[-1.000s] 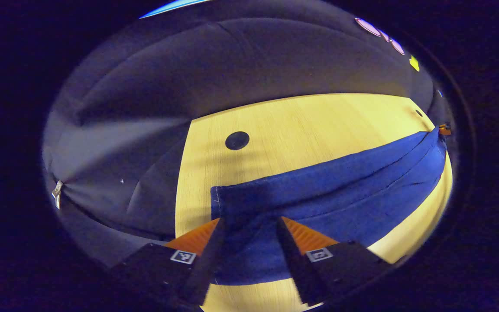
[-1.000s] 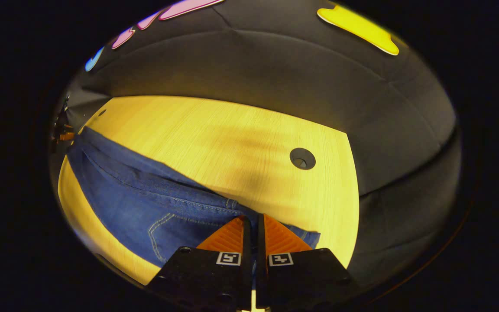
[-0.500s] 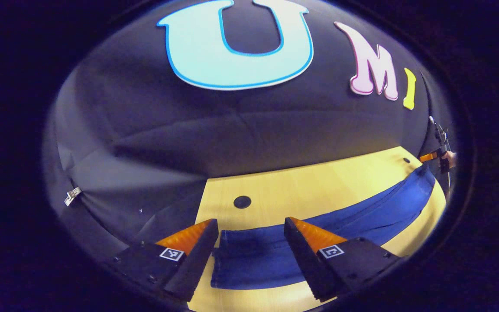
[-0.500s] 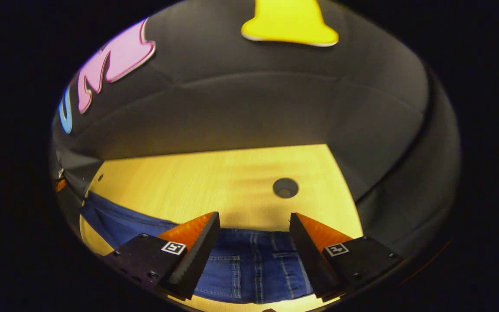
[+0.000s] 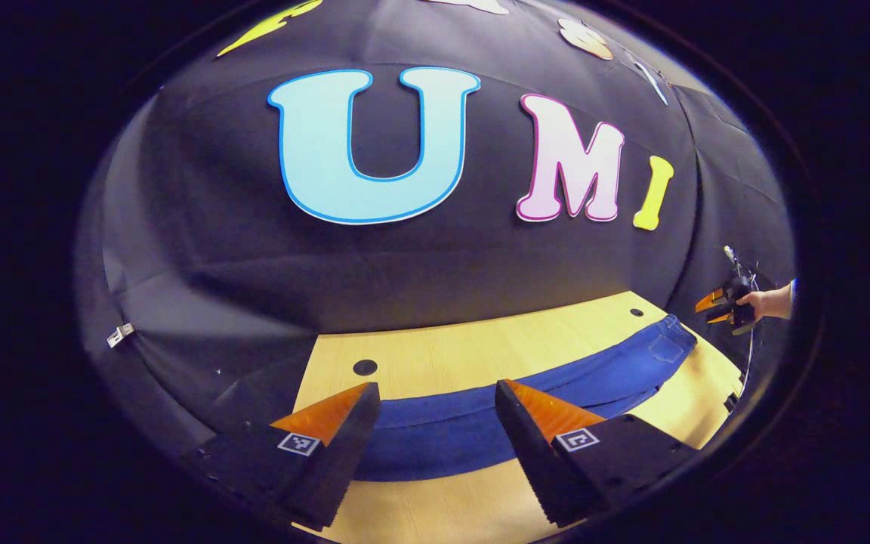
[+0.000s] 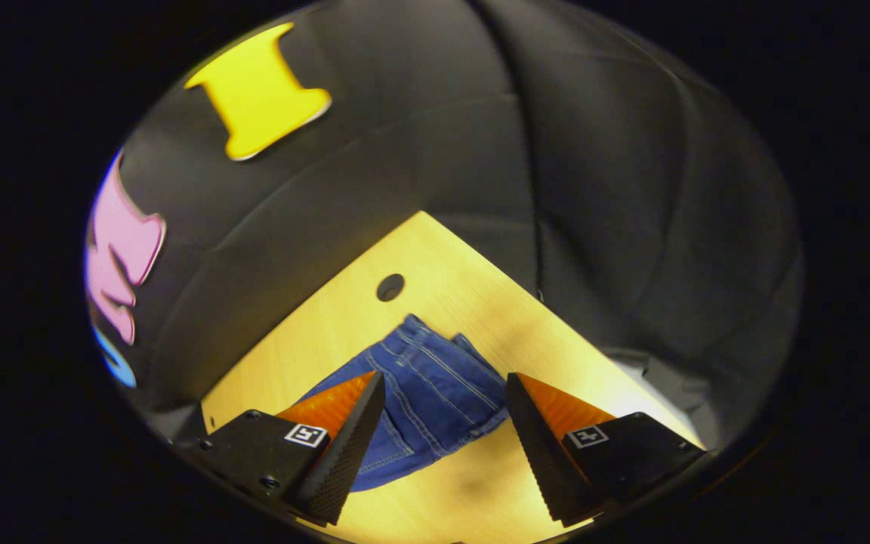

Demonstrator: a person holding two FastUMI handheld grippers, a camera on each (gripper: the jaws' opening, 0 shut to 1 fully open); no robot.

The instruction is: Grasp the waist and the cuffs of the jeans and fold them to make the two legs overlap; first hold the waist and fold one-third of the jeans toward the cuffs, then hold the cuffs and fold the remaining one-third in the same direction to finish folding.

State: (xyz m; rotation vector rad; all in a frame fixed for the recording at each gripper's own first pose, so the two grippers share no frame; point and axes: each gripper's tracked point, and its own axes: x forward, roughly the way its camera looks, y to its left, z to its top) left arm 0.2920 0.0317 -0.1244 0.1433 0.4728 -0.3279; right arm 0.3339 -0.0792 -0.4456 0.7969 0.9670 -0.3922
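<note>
The blue jeans (image 5: 480, 423) lie flat on the wooden table (image 5: 480, 351), stretched lengthwise with one leg over the other. In the left gripper view the cuff end lies below and between my open left gripper (image 5: 436, 387), which hangs above the cloth without touching it. The waist end (image 5: 669, 344) lies far to the right, near my right gripper (image 5: 711, 306), held by a hand (image 5: 763, 302). In the right gripper view the waistband (image 6: 435, 374) with its belt loops lies under my open right gripper (image 6: 445, 376), which holds nothing.
Round cable holes sit in the table near the far edge (image 5: 365, 367) (image 5: 637, 312) (image 6: 390, 287). The black booth wall (image 5: 405, 287) rises just behind the table. A table corner (image 6: 424, 215) points away in the right gripper view.
The right gripper, shut on the waistband a second ago, has opened and let go. Both grippers have lifted and pulled back from the jeans, which now lie flat.
</note>
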